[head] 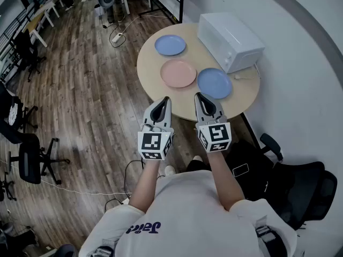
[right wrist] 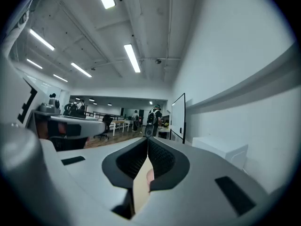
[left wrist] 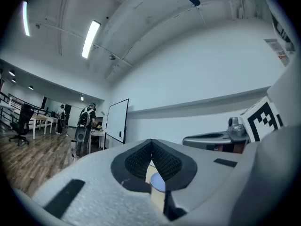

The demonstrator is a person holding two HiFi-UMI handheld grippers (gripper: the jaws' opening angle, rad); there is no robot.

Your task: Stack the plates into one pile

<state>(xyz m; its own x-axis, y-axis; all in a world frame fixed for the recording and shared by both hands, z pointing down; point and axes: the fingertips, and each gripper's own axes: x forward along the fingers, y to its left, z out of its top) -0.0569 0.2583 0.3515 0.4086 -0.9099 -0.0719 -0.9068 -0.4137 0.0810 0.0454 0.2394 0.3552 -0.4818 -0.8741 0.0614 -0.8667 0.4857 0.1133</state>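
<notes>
The nearest round blue plate [head: 214, 83] is found at one o'clock of the clenched, empty right gripper [head: 202, 98], farther from the equally clenched, empty left gripper [head: 164, 101].

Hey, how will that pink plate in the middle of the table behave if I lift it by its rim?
The pink plate looks shallow and rigid, so it should probably keep its shape. Its smooth look suggests light plastic, possibly slippery at the rim. Lying flat on the table, it seems unlikely to roll.

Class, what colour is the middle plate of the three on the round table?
The middle plate is pink, clearest in the head view.
</notes>
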